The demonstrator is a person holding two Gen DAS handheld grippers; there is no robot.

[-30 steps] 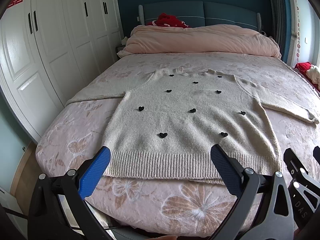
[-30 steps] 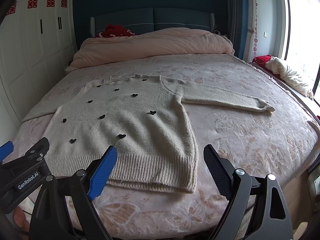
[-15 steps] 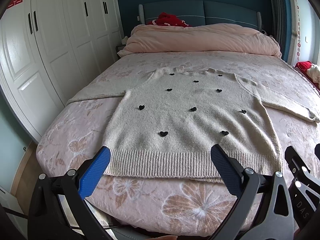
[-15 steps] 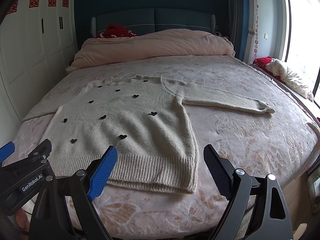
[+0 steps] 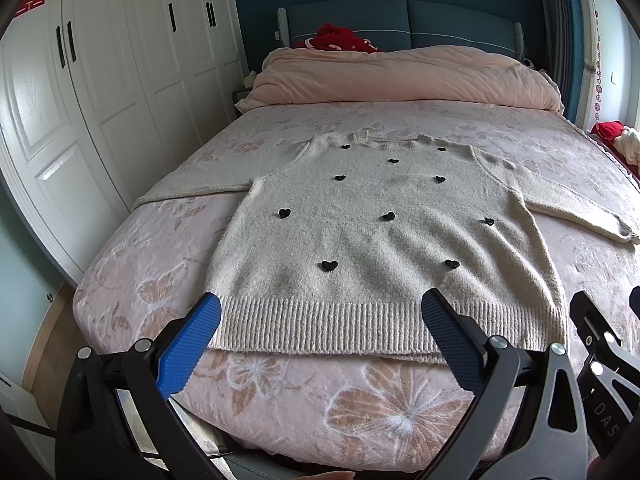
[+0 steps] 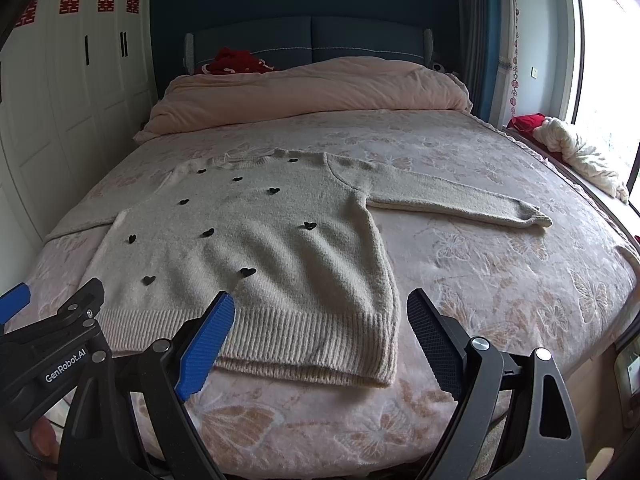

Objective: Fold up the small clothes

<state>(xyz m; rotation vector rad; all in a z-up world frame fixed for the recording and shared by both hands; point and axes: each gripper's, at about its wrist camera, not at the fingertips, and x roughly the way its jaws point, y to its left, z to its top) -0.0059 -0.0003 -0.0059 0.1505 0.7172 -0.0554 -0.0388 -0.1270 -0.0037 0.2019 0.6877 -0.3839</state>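
Observation:
A cream knitted sweater with small black hearts lies flat on the bed, front up, both sleeves spread out sideways and the ribbed hem toward me. My left gripper hovers open just before the hem's left half, holding nothing. My right gripper hangs open over the hem's right corner, also with nothing between its fingers. The right sleeve reaches out toward the window side. The left gripper's body shows at the left edge of the right wrist view.
The bed has a pink butterfly-patterned cover. A rolled pink duvet and red cloth lie at the headboard. White wardrobes stand to the left. A white and red bundle lies by the window on the right.
Both grippers have crept slightly forward and upward toward the sweater's hem. The sweater has not moved and both grippers stay open.

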